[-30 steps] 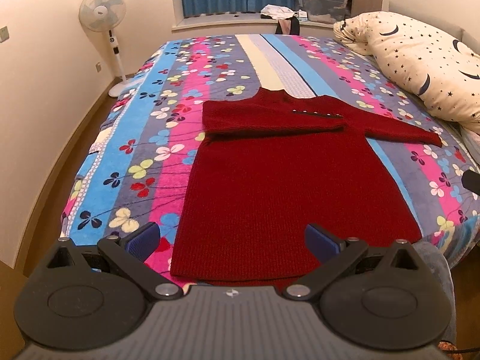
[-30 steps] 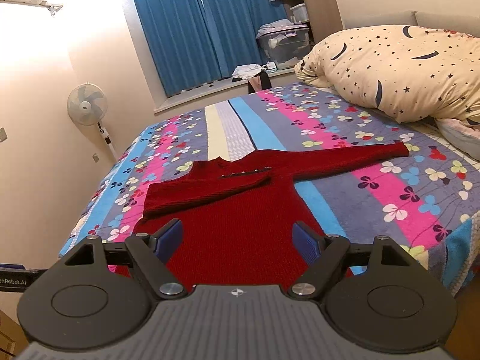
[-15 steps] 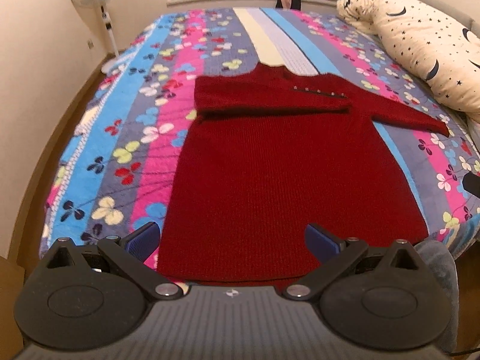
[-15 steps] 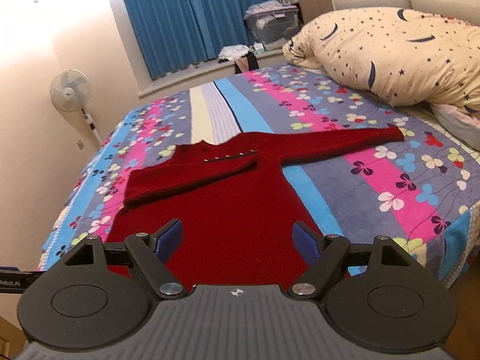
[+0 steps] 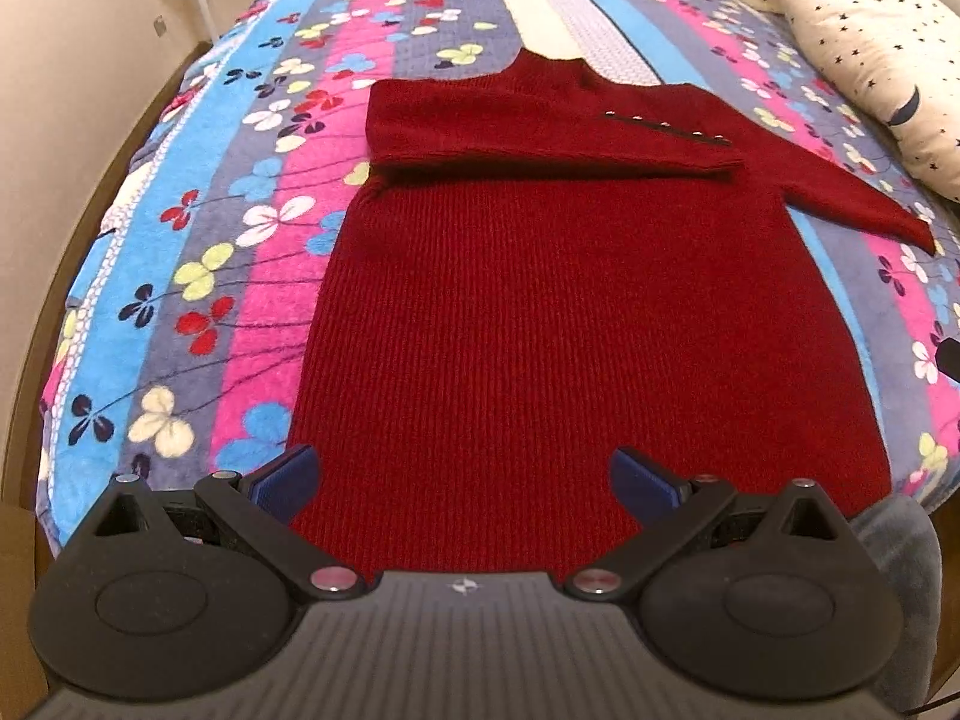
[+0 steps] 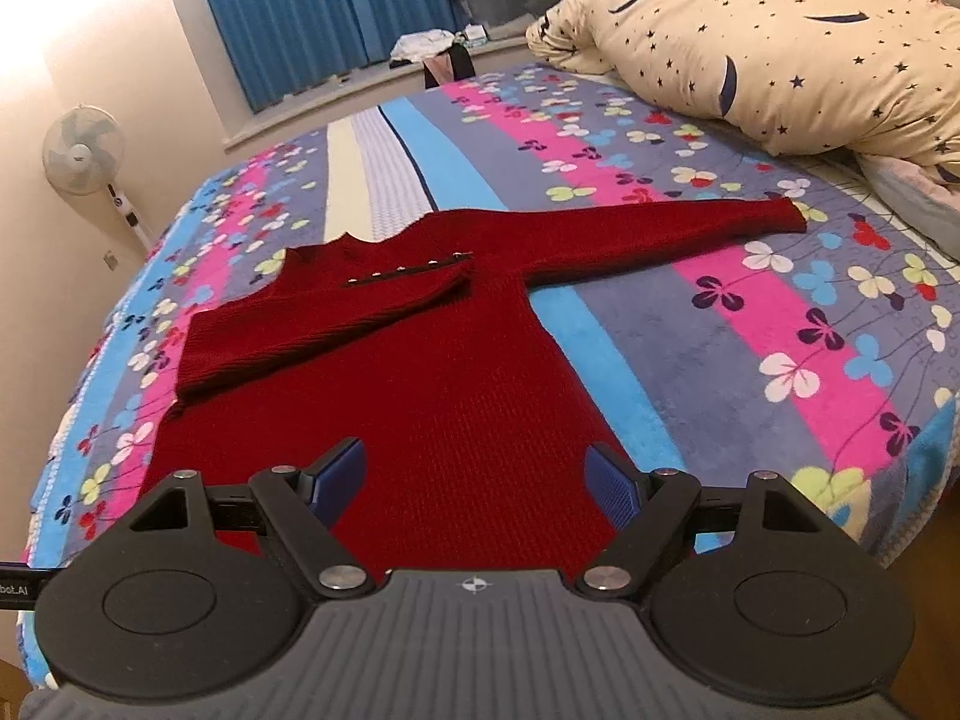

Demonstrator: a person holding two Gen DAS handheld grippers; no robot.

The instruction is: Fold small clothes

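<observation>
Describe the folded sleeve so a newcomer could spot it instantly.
On the striped floral bed lies a red sweater, hem nearest the cameras. The folded sleeve lies across its chest. Unlike the other sleeve, stretched toward the pillow, it shows small metal studs.

One sweater (image 5: pixel 576 324), one pillow (image 6: pixel 780 42), one fan (image 6: pixel 84 144), two tools.

Left wrist view: mounted behind the left gripper (image 5: pixel 462 474), aimed steeply down at the near edge of the bed (image 5: pixel 180 252); the red knit sweater (image 5: pixel 570 312) fills the centre. Right wrist view: mounted behind the right gripper (image 6: pixel 477 474), angled shallower, reaching the star-print pillow (image 6: pixel 750 42), blue curtains (image 6: pixel 312 6) and standing fan (image 6: pixel 84 144). Both views share the sweater and the floral striped blanket (image 6: pixel 780 312).
</observation>
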